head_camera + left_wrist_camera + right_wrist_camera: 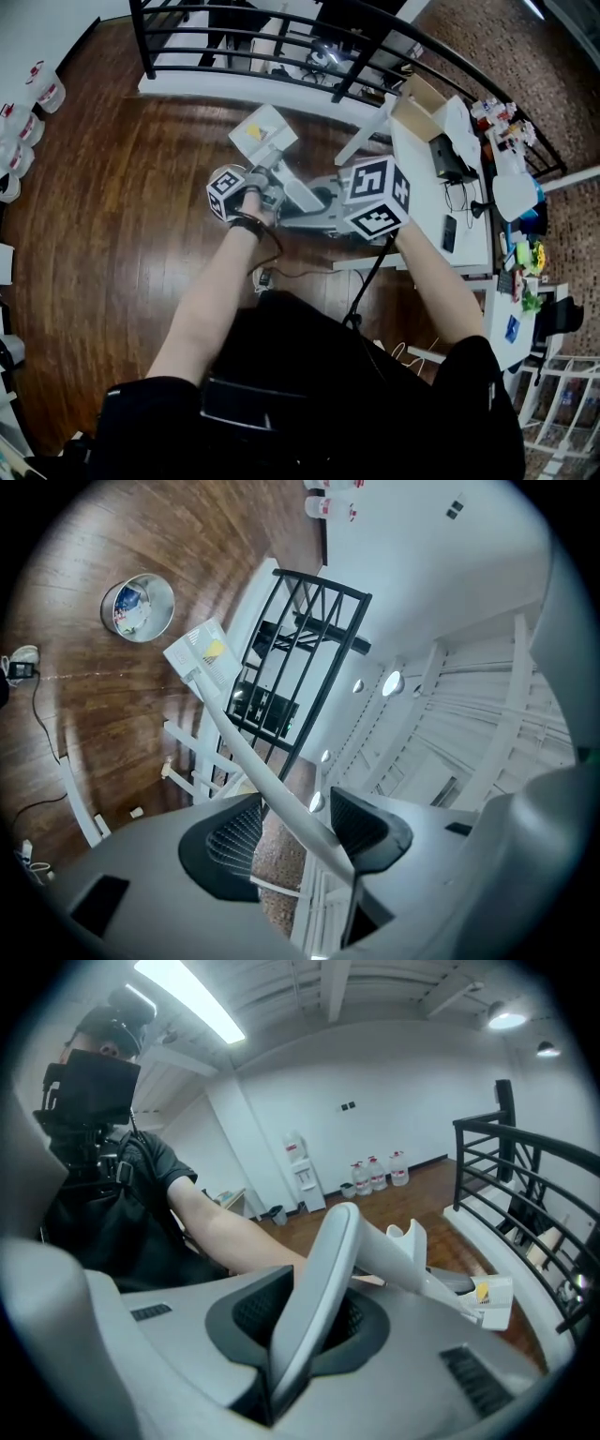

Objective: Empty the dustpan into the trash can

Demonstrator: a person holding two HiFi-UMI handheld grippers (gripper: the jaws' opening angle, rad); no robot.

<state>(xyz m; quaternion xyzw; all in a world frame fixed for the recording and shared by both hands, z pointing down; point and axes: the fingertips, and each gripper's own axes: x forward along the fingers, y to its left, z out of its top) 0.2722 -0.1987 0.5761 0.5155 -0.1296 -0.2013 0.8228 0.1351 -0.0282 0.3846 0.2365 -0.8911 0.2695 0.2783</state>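
In the head view a white long-handled dustpan (263,132) hangs above the wooden floor, a yellow scrap in its pan. Its pale handle (319,1288) runs back to my right gripper (319,202), which is shut on the curved grip end. My left gripper (267,178) sits further along the shaft. The shaft (272,780) passes between its jaws and lies against the right pad, with a gap to the left pad. In the left gripper view a round silver trash can (139,608) stands on the floor beyond the pan (202,653), some rubbish inside it. It does not show in the head view.
A black railing (281,47) borders the floor ahead. A white desk (450,187) with a cardboard box (417,108) and small items stands at the right. Water jugs (19,122) line the left wall. A cable (37,724) and white table legs (187,761) are near the can.
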